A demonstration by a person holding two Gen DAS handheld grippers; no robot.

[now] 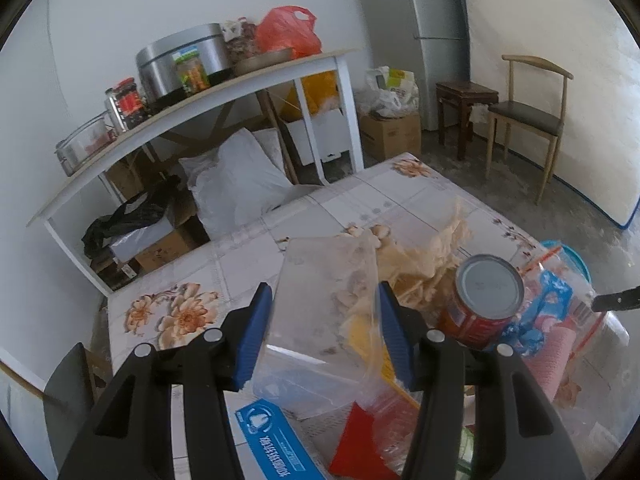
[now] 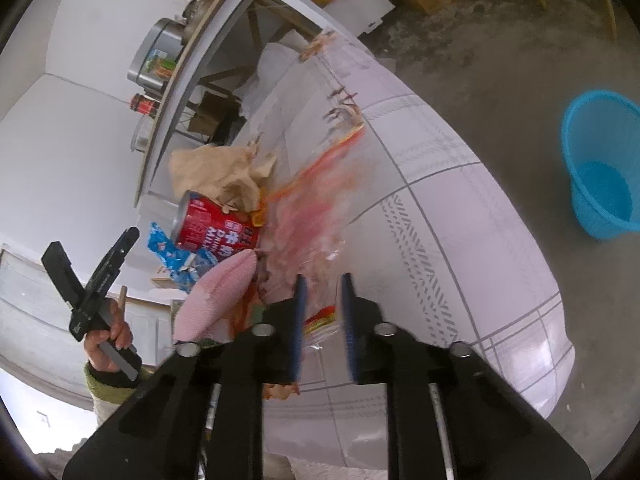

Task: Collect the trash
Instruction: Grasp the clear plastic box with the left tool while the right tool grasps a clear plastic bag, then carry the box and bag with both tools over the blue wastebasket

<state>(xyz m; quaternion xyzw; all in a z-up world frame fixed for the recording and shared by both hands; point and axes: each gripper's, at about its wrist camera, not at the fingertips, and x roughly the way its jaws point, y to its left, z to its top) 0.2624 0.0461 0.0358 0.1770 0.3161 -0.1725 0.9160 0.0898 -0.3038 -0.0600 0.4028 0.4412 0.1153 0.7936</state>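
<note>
2 grips are in play above the worktop [image 2: 460, 200], and both need care because the plastic is thin.

The left gripper [image 1: 325, 294] has its fingers [image 1: 256, 332] set on either side of a clear plastic tub [image 1: 324, 256], pads apparently pressing its 2 long walls, so the tub looks grasped and tilted up off the cloth. Hold it lightly: a harder squeeze would probably buckle the walls and let it pop free. The tub lies just beside a red can [image 1: 480, 300], and loose brown paper [image 1: 424, 256] leans against it, so lift it straight away from the pile, not sideways through it.

The right gripper [image 2: 322, 280] has its fingers [image 2: 300, 312] drawn nearly together on a clear printed wrapper [image 2: 316, 224], which looks pinched at its near edge and hangs blurred beyond the tips. Film like that slips easily, so I would keep the pinch firm and move slowly enough that the free end does not drag the pink cloth [image 2: 218, 292] or the can along.

The blue basket [image 2: 600, 168] stands on the floor, well apart from the worktop on the right gripper's side. If it is the bin, carry the wrapper over first, let go only above the rim, then bring the tub.
</note>
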